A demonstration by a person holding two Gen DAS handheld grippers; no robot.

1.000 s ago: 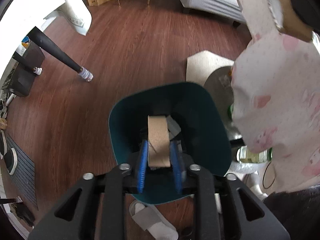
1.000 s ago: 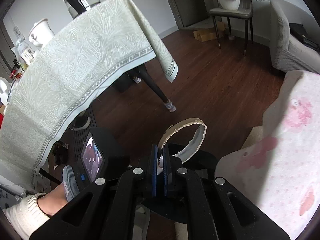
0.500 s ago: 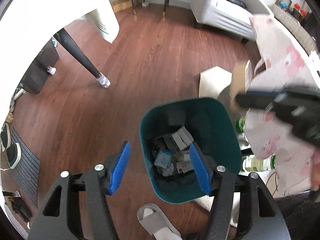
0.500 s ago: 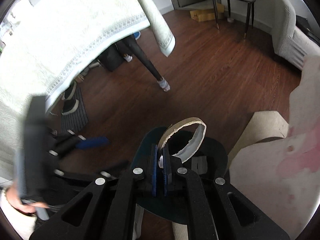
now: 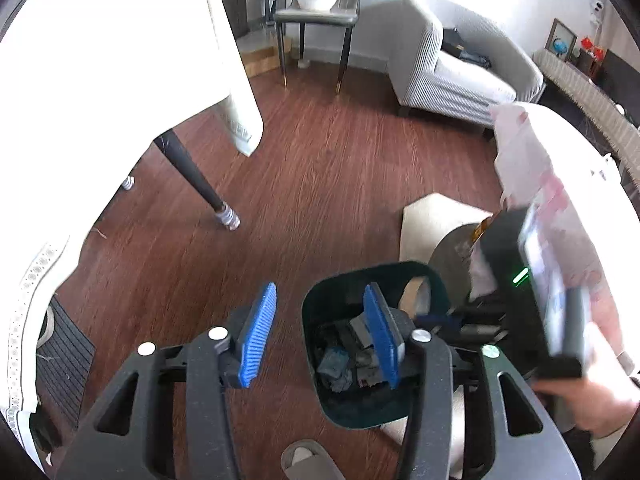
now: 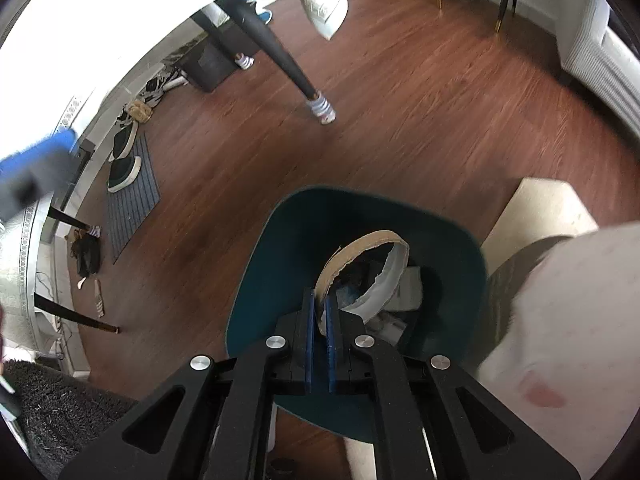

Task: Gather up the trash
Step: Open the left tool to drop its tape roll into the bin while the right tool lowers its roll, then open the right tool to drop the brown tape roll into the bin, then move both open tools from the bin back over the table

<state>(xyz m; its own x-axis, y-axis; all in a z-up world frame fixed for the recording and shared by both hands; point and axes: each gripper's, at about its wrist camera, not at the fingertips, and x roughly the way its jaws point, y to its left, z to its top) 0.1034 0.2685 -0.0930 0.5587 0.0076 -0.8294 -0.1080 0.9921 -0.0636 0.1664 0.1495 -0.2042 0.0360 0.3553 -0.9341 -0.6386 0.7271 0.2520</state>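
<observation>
A: Left wrist view first. What's the left gripper (image 5: 320, 334) doing?

B: Jaws spread wide, blue pads (image 5: 258, 336) well apart, nothing between them. It hangs above the wood floor (image 5: 320, 184) at the near-left rim of the teal trash bin (image 5: 348, 412). Bin already has crumpled bits of trash (image 5: 340, 360) at the bottom.

A: Right one?

B: Right gripper (image 6: 319, 316) is pinched tight on a torn cardboard ring (image 6: 372, 264), the pads nearly touching with just the ring's edge between. Ring sits over the bin's (image 6: 256, 288) opening, tilted up from the pads; can't tell if it's below the rim.

A: Seen from the left camera too?

B: Yes, blurry. The ring (image 5: 414, 296) shows at the bin's far-right side with the right gripper's body beside it.

A: Surroundings?

B: Black table leg (image 5: 192, 176), a slipper (image 5: 308, 460) near the bin, grey sofa (image 5: 452, 76) far back.
</observation>
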